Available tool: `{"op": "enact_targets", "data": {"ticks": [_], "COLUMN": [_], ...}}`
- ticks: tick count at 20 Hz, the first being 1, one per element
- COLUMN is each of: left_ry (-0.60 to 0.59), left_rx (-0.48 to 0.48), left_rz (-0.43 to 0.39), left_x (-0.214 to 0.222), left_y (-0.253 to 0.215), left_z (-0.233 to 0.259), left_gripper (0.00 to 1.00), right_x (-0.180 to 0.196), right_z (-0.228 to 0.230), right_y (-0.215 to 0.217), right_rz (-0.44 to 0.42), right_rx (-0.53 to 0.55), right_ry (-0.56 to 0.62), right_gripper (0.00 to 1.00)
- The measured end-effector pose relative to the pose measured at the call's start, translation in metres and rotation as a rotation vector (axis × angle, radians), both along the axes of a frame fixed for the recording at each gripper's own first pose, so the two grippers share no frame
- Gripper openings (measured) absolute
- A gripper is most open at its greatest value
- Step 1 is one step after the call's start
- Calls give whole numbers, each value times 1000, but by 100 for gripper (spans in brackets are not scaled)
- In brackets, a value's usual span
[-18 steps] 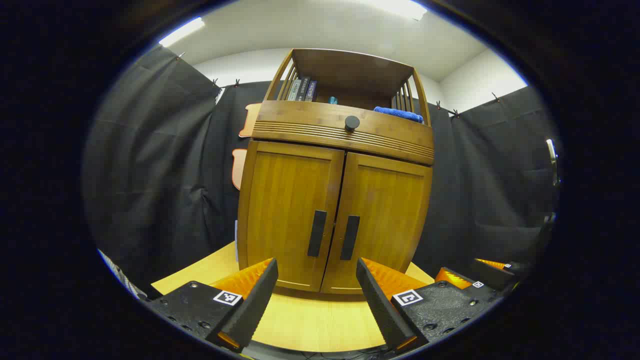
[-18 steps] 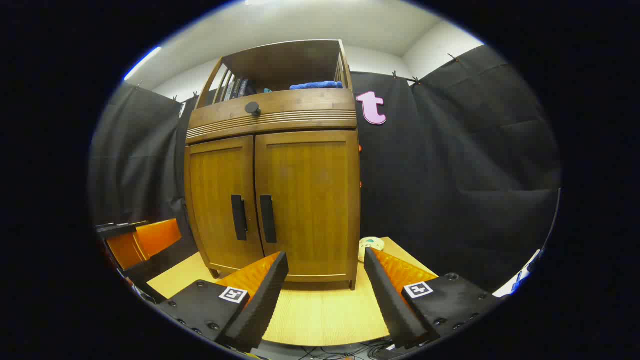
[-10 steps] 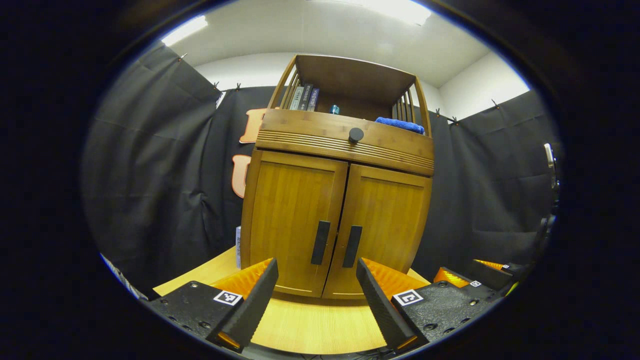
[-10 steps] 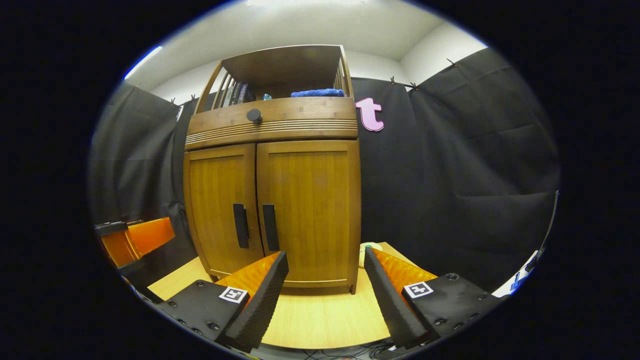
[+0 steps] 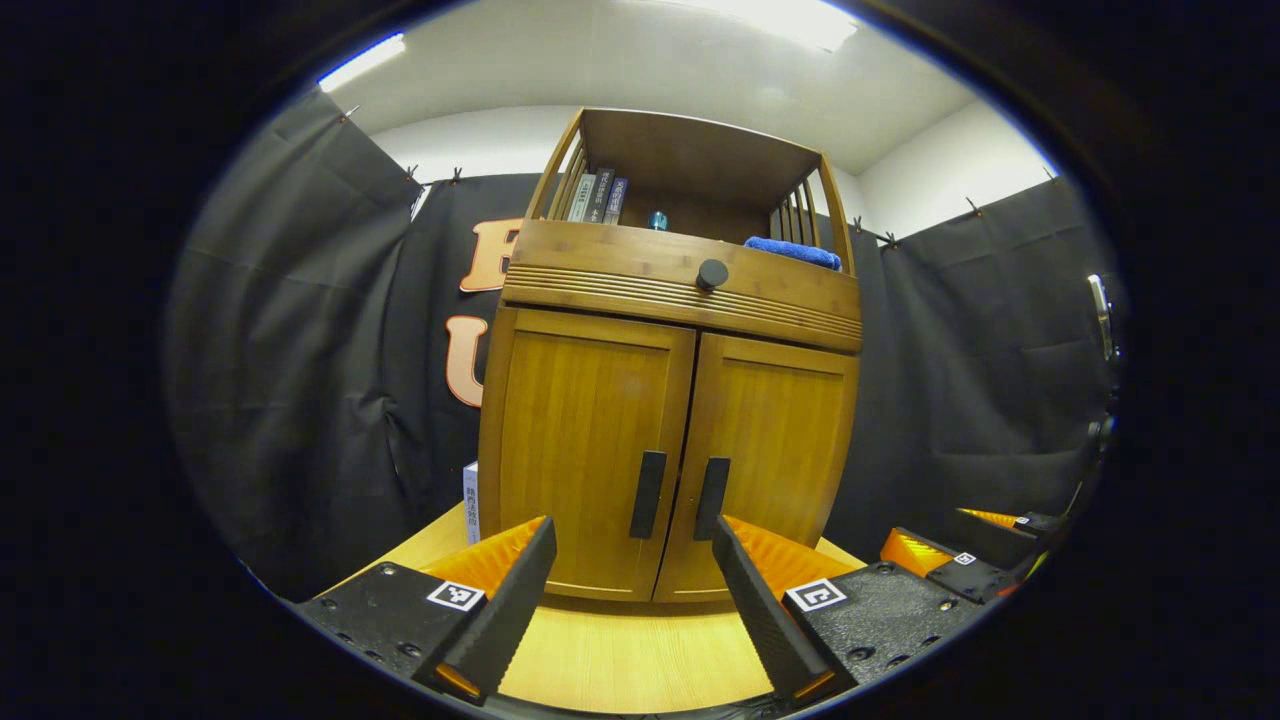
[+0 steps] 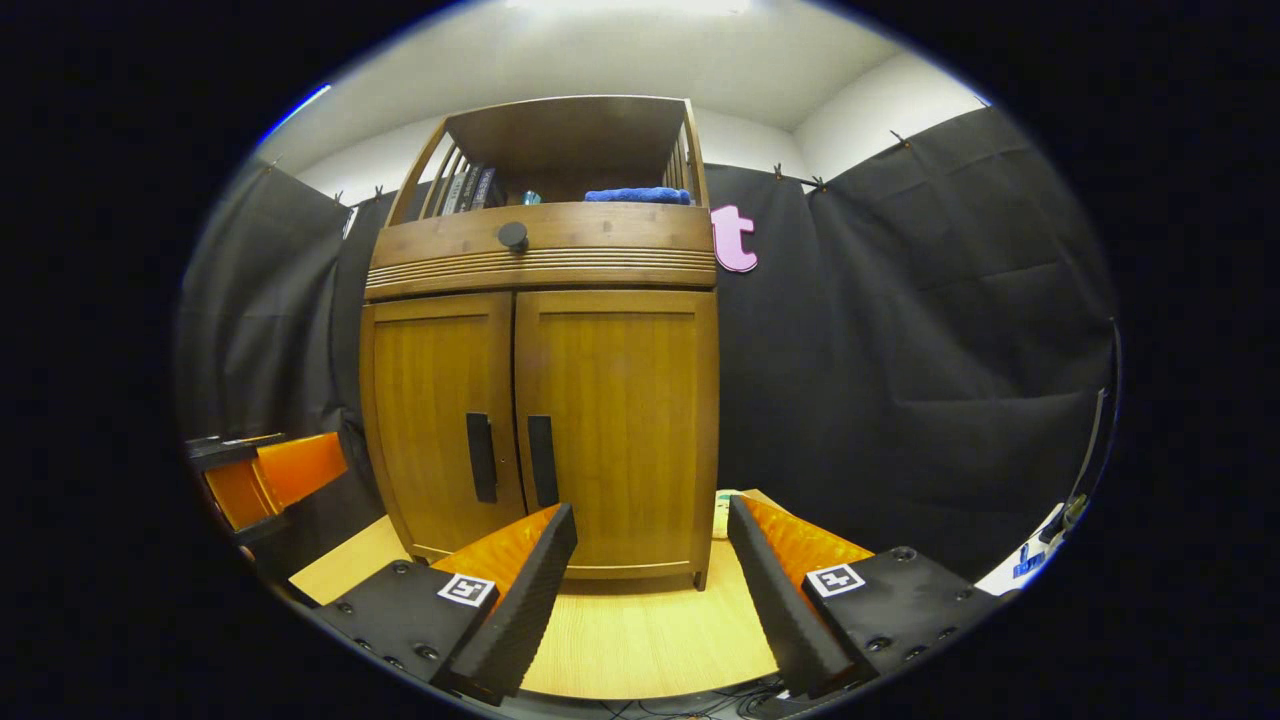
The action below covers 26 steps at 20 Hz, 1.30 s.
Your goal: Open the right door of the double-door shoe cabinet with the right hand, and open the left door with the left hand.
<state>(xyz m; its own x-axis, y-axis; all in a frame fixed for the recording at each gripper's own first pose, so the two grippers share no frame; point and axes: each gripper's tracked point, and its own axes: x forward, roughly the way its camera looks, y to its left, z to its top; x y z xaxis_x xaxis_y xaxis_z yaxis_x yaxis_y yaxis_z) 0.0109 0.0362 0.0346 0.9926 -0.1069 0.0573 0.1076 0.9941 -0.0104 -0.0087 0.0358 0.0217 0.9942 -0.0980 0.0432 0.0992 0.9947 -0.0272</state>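
Both doors shut. Right gripper (image 6: 650,585) jaws apart, empty; right door handle (image 6: 541,461) (upright bar) lies ahead, up-left. Left gripper (image 5: 632,600) likewise apart, left handle (image 5: 647,494) straight ahead.

I see a pale yellow wooden tabletop (image 5: 620,660) across the bottom of both views. On it, mid-frame, stands the brown bamboo double-door shoe cabinet (image 5: 600,440), both doors closed. A small white box (image 5: 470,500) stands at its lower left in the left gripper view; a pale round object (image 6: 722,510) sits at its lower right in the right gripper view.
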Motion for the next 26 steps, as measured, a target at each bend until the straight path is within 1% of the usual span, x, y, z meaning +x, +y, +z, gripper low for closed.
{"op": "enact_targets", "data": {"ticks": [1, 2, 3, 5, 6, 11, 15, 16, 17, 18, 26], "left_ry": [0, -2, -3, 0, 3, 11, 14, 14, 14, 14, 17], "left_rx": [-3, -4, -5, -9, -11, -1, -3, -3, -3, -4, 1], "left_rz": [1, 4, 8, 13, 15, 27, 40, 43, 47, 52, 87], "left_x": [1, 0, 0, 0, 0, -1, -1, -1, 0, 0, 1], "left_y": [2, 5, 8, 14, 16, 26, 35, 38, 40, 43, 66], "left_z": [0, 1, 2, 2, 1, -3, -4, -4, -4, -4, -4], "left_gripper": [92, 92, 92, 92, 92, 92, 92, 92, 92, 92, 92], "right_x": [2, 2, 4, 6, 8, 22, 53, 62, 73, 83, 150], "right_z": [1, 3, 4, -1, -4, -12, -3, -2, 0, 2, 1], "right_y": [4, 9, 13, 22, 26, 42, 46, 48, 51, 54, 78], "right_rz": [3, 9, 16, 30, 35, 61, 67, 70, 75, 78, 105], "right_rx": [-9, -14, -17, -17, -16, -23, -37, -39, -39, -40, -50], "right_ry": [1, -4, -5, 7, 15, 32, 5, 0, -3, -8, -6], "right_gripper": [98, 90, 98, 98, 90, 90, 90, 98, 98, 91, 91]}}
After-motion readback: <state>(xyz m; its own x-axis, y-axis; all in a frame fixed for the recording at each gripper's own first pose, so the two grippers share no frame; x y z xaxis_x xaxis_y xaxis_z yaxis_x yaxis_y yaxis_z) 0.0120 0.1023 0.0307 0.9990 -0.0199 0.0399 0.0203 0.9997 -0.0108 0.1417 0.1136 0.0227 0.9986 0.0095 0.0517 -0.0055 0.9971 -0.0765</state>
